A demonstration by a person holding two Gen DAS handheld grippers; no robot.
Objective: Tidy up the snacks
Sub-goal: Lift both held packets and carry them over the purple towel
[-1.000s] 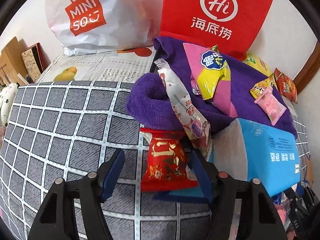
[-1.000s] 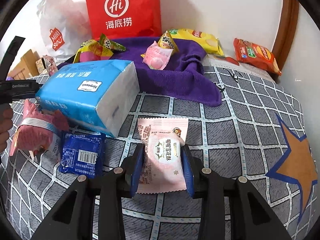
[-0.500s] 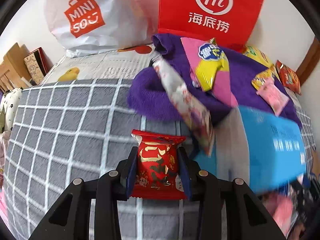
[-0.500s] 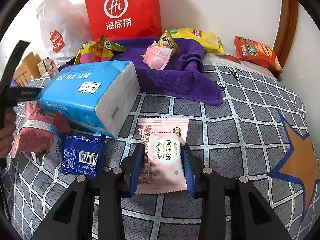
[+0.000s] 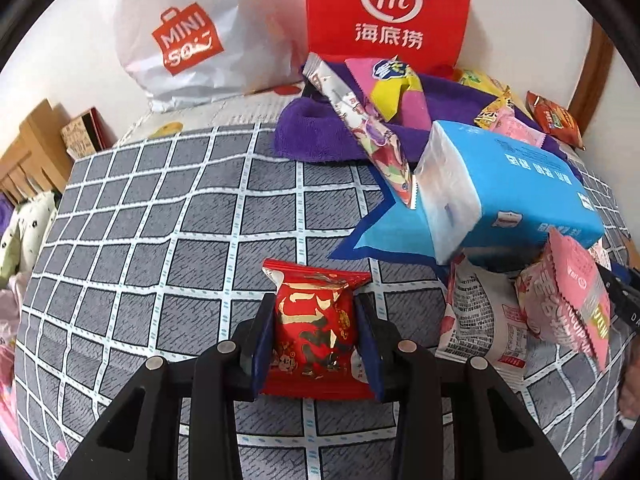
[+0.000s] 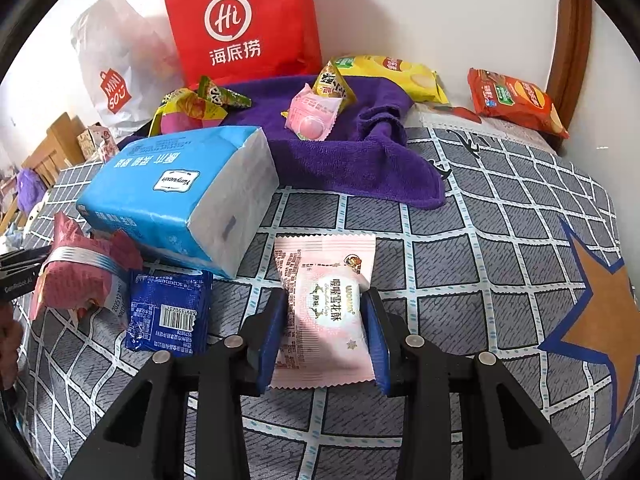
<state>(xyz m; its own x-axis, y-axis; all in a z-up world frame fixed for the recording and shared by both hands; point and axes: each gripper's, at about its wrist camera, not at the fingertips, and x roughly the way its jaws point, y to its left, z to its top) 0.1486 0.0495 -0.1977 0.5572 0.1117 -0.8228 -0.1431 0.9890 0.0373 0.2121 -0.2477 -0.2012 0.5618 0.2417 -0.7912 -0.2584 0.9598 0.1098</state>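
Observation:
My left gripper (image 5: pixel 315 334) is shut on a small red snack packet with gold print (image 5: pixel 314 326), held just above the grey checked bed cover. My right gripper (image 6: pixel 325 330) is shut on a pale pink snack packet (image 6: pixel 326 308) over the same cover. A purple towel (image 6: pixel 352 156) at the back carries a pink round-candy packet (image 6: pixel 312 118), a yellow-brown packet (image 6: pixel 334 84) and yellow-pink packets (image 6: pixel 192 114). In the left wrist view the towel (image 5: pixel 316 136) holds a long silver packet (image 5: pixel 366 128).
A blue tissue pack (image 6: pixel 180 192) lies mid-bed, with a dark blue sachet (image 6: pixel 168 314) and a pink wrapped packet (image 6: pixel 80 272) beside it. A red Hi bag (image 6: pixel 240 24) and a white Miniso bag (image 5: pixel 188 36) stand by the wall. Yellow (image 6: pixel 400 76) and orange (image 6: pixel 516 100) chip bags lie far right.
My left gripper closed on the red packet and drew it back from the towel and tissue pack. My right gripper stayed shut on the pink packet, almost still.

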